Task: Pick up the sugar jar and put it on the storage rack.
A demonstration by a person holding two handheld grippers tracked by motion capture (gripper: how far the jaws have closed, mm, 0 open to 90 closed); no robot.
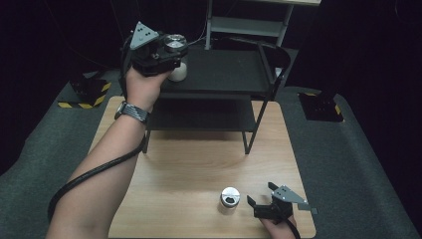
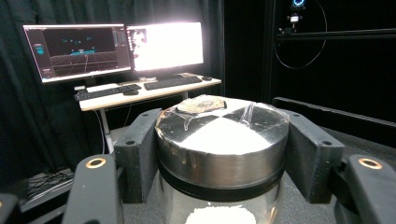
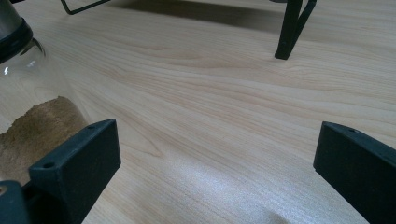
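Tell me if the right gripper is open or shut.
Open. The right gripper has its jaws spread wide over bare wooden table, nothing between them; the jar sits beside its left jaw.

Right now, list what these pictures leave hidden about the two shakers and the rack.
- Held shaker: in the left gripper view the bottom edge cuts off its base; in the high view the left gripper covers most of it.
- Table shaker: in the right gripper view the left edge cuts it, so its lid is out of frame.
- Rack: whether the held shaker rests on its top shelf cannot be told.
- Monitors: text too small to read.

Dim surroundings, glaring monitor
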